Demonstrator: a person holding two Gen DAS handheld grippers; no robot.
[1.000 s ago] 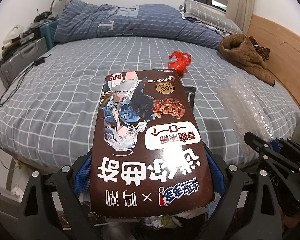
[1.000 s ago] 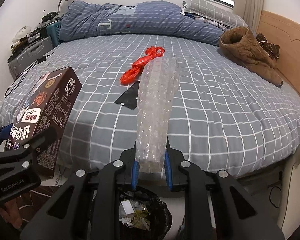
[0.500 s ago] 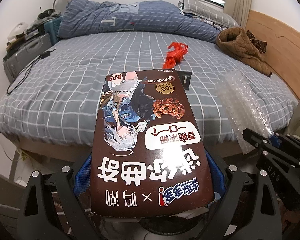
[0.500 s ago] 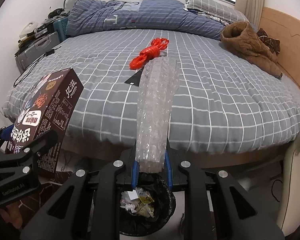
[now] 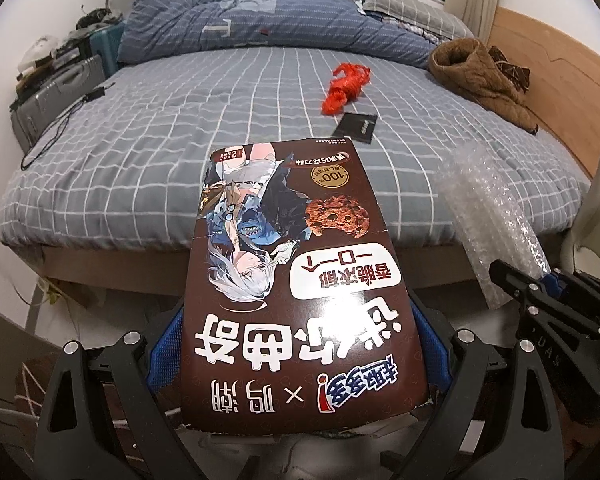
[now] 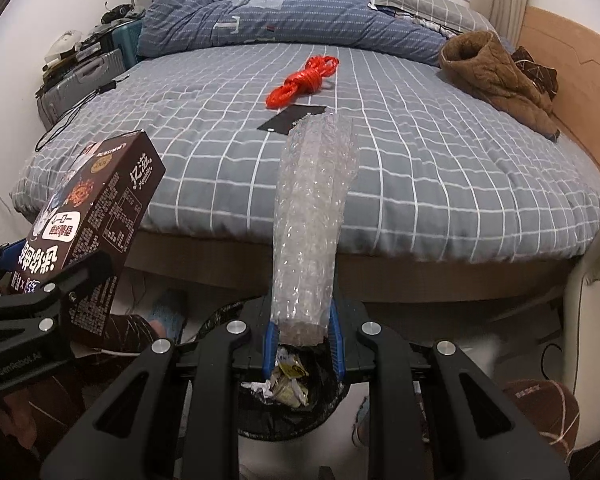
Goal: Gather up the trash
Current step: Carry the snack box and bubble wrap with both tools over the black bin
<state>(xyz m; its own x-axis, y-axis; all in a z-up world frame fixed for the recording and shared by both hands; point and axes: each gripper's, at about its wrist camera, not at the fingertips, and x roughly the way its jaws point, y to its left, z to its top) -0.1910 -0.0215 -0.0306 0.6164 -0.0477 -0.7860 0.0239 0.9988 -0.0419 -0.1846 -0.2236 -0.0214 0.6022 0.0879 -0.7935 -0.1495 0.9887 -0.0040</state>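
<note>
My left gripper [image 5: 296, 344] clamps the brown cookie box [image 5: 296, 292] by its sides, blue pads pressed against it, its far end reaching over the bed [image 5: 140, 152] edge. Right of the box, my right gripper [image 5: 540, 284] holds a roll of bubble wrap [image 5: 488, 216]. Beyond the box, on the bed, lie a black card [image 5: 356, 126] and a red cord bundle [image 5: 346, 86].

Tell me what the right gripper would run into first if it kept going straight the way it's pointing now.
Probably the black-lined trash bin. The right gripper, shut on the bubble wrap, points steeply down and the bin's open mouth shows just beyond its fingertips. Depth is hard to judge.
</note>
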